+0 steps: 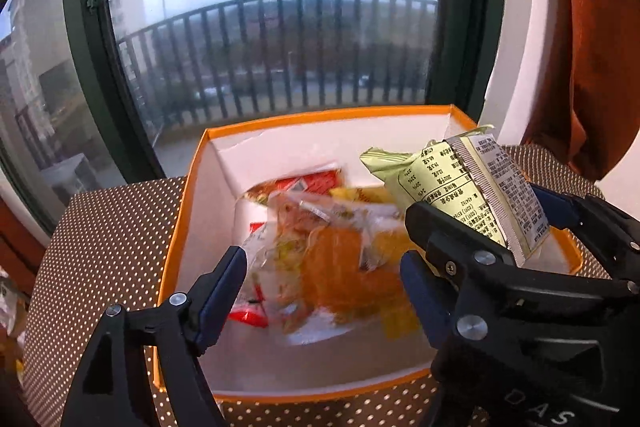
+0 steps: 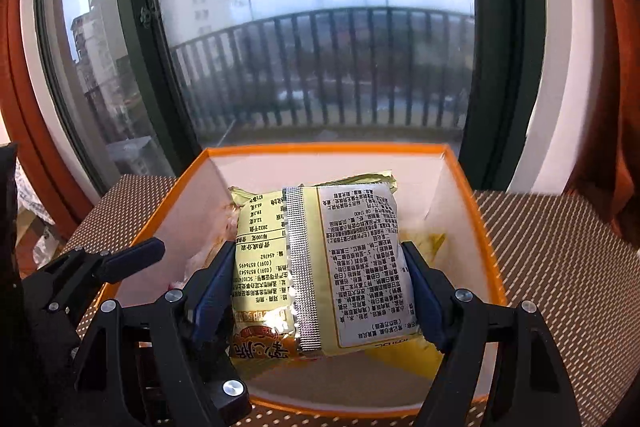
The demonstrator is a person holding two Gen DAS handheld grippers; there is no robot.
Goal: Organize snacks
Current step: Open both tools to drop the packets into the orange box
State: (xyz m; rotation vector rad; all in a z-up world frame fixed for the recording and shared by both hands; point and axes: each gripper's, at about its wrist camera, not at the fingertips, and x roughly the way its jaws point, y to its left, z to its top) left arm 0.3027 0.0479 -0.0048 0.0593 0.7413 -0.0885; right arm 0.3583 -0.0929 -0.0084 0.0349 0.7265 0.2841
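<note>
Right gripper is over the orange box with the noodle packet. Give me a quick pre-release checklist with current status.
1. Right gripper clamped on the noodle packet, pads on both edges: ok.
2. Packet above the orange box opening, not over the rim: ok.
3. Left gripper open, nothing held: ok.
4. Left gripper clear of the drop path: not ok, it sits over the box beside the right gripper.
5. Room in the box: cannot tell; the loose snack packets are blurred.
</note>
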